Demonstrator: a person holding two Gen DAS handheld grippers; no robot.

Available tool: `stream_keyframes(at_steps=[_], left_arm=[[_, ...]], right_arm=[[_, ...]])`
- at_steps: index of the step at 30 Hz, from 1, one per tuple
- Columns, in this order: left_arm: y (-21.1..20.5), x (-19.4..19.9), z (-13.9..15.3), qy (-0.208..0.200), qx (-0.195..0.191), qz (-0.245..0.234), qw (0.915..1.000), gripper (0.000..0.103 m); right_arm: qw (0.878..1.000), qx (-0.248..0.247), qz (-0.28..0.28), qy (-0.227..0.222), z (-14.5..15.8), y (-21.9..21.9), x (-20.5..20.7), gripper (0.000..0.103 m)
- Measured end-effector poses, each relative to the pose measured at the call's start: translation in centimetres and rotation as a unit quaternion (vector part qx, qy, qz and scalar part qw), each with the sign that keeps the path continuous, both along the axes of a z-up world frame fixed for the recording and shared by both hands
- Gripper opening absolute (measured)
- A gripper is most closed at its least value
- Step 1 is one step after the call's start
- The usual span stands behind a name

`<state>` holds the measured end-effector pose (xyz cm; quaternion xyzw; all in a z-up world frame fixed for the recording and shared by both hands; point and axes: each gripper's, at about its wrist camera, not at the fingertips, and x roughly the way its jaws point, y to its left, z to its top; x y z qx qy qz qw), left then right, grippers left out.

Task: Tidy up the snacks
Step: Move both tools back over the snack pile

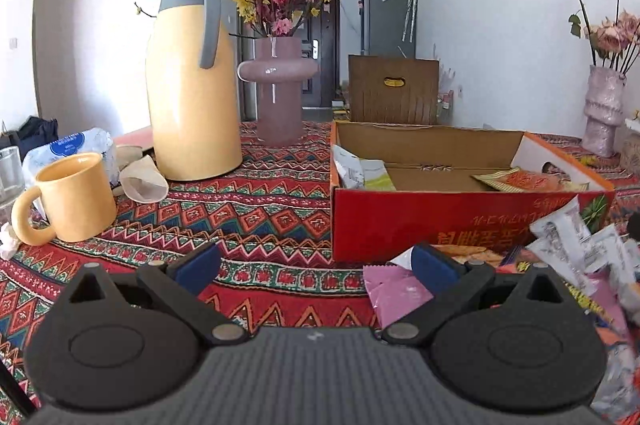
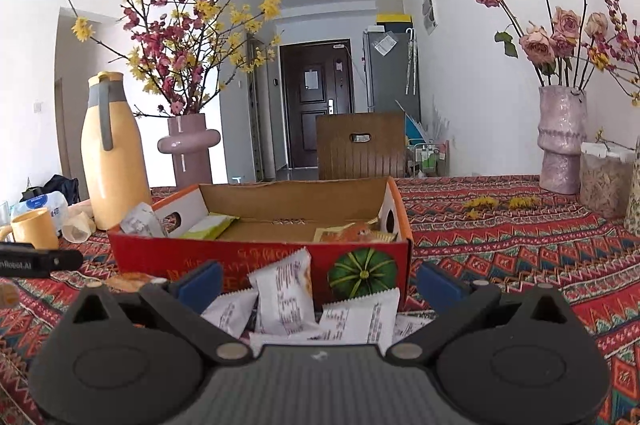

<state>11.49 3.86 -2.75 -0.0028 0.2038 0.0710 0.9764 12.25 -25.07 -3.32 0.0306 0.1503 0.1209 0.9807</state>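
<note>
A red cardboard box (image 1: 420, 221) (image 2: 256, 259) stands open on the patterned tablecloth. Inside lie a green-white packet (image 1: 370, 175) (image 2: 210, 227) at its left end and an orange packet (image 1: 528, 181) (image 2: 352, 235) at its right end. Loose snack packets lie in front of the box: a pink one (image 1: 394, 295) and white ones (image 1: 576, 245) (image 2: 288, 289). My left gripper (image 1: 316, 271) is open over the cloth, its right finger at the pink packet. My right gripper (image 2: 320, 281) is open, its fingers on either side of the white packets.
A yellow jug (image 1: 192, 105) (image 2: 112, 161), a yellow mug (image 1: 72, 197), a pink vase with blossom branches (image 1: 278, 85) and a tissue pack (image 1: 70, 149) stand left of the box. A second vase of roses (image 2: 560, 141) stands at far right. A wooden chair (image 2: 360, 145) is behind the table.
</note>
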Motion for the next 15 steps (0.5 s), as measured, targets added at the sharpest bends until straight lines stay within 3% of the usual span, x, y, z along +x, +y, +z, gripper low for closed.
stream_keyframes(at_steps=[15], left_arm=[[-0.01, -0.36, -0.42, -0.012, -0.003, 0.003, 0.9999, 0.103]], right_arm=[[0.999, 0.0, 0.007, -0.034, -0.25, 0.03, -0.63, 0.103]])
